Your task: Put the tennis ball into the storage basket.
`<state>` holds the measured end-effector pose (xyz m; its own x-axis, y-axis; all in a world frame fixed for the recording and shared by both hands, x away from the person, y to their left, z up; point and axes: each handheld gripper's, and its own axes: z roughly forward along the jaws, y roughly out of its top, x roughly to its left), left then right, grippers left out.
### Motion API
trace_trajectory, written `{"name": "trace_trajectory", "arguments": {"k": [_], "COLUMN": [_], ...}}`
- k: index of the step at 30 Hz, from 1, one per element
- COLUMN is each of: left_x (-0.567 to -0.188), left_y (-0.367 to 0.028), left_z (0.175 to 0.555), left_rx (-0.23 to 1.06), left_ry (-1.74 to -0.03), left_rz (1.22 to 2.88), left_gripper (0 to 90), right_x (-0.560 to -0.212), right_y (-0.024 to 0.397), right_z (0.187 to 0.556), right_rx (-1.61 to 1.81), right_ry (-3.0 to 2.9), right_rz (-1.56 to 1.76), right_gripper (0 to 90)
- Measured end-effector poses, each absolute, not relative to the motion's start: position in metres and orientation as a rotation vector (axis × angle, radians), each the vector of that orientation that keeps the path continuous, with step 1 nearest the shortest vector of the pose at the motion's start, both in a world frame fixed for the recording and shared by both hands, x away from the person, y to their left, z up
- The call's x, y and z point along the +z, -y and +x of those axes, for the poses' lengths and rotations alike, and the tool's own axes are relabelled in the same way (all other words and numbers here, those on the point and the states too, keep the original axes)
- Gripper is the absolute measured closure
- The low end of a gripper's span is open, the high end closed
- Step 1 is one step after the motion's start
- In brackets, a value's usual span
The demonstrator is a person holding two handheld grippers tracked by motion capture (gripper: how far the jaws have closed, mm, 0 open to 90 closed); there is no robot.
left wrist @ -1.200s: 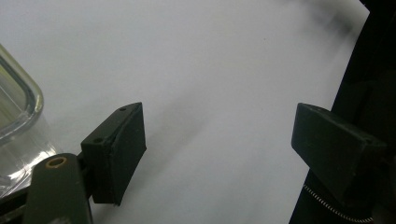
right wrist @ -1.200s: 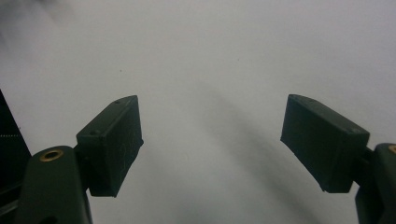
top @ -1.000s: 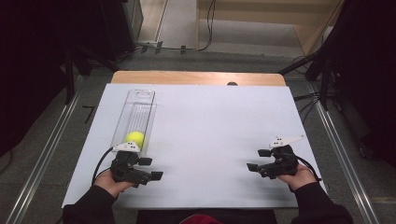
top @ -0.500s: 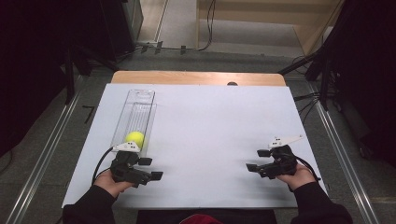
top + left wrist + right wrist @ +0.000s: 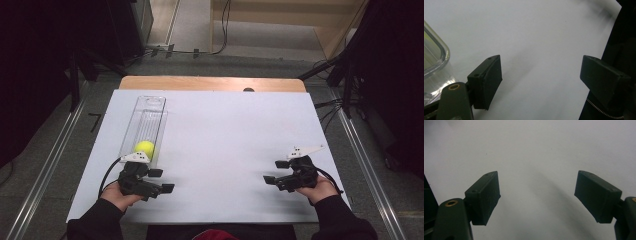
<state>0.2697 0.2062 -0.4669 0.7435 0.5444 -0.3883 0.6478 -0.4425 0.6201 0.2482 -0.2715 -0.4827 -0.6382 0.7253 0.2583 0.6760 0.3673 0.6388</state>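
A clear, long plastic container (image 5: 148, 112) lies on the left of the white sheet (image 5: 230, 135). A yellow-green ball (image 5: 144, 148) sits inside it at the near end. My left gripper (image 5: 161, 180) rests on the sheet just in front of that end, pointing right, jaws open and empty. In the left gripper view the container's rounded corner (image 5: 434, 57) is at the left, beside my open left gripper (image 5: 541, 62). My right gripper (image 5: 275, 171) rests near the sheet's right front, pointing left, open. Only bare sheet lies between the jaws of my right gripper (image 5: 537, 176).
The wooden table edge (image 5: 210, 83) runs behind the sheet. Metal rails (image 5: 55, 165) flank the table on both sides. Dark equipment and cables (image 5: 350, 85) stand at the back corners. A broad bare stretch of sheet separates the two grippers.
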Motion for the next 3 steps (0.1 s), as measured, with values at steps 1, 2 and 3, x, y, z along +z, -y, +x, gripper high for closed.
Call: {"name": "trace_trajectory", "arguments": {"k": [1, 2, 3], "left_x": [-0.4668, -0.4669, -0.4668], "left_y": [-0.2062, -0.2061, -0.2061], "left_z": [0.2697, 0.2697, 0.2698], "left_rx": [-0.167, -0.169, -0.169], "left_ry": [-0.892, -0.892, -0.892], "left_rz": [2.149, 2.149, 2.15], "left_gripper": [18.0, 18.0, 18.0], "right_x": [-0.4828, -0.483, -0.4833], "right_y": [0.2716, 0.2717, 0.272], "right_z": [0.2484, 0.2486, 0.2489], "right_rx": [1.134, 1.13, 1.121], "right_ry": [-2.543, -2.543, -2.543], "right_rz": [1.303, 1.311, 1.311], "right_gripper": [18.3, 18.2, 17.9]}}
